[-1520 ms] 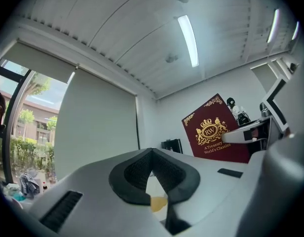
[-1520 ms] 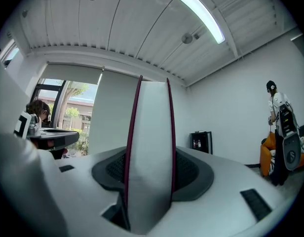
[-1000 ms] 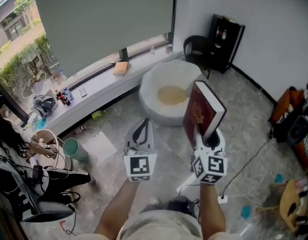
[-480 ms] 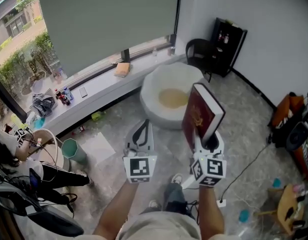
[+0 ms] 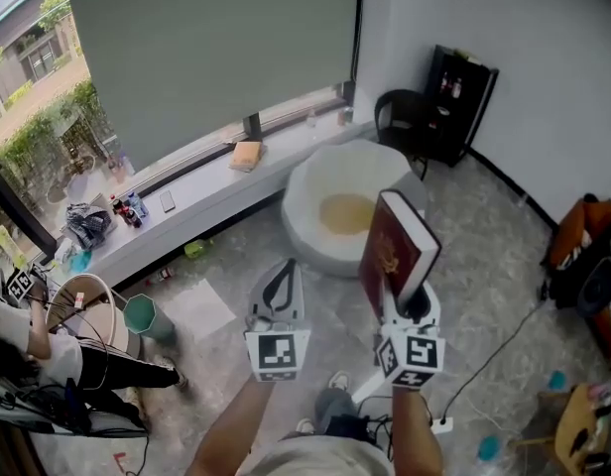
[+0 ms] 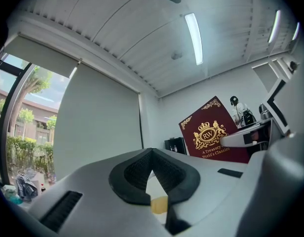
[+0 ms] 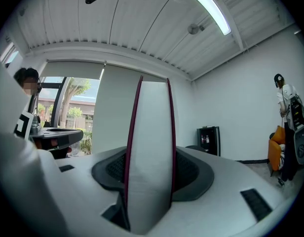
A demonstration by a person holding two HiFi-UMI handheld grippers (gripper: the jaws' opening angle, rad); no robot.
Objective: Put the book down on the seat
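Note:
A dark red hardback book stands upright, held by its lower edge with my right gripper shut on it. In the right gripper view its white page edge fills the gap between the pads. The left gripper view shows its gold-crested cover. My left gripper hovers beside it at the same height, its jaws closed tip to tip on nothing. The seat, a round white pouf with a yellowish cushion, sits on the floor just beyond both grippers.
A window ledge runs behind the seat with a tan book on it. A black chair and black cabinet stand at the back right. A green bin and a seated person are at left. A cable crosses the floor.
Both grippers keep their pose and the book stays gripped. The room has slid slightly down in the head view, and the person at the left edge has shifted.

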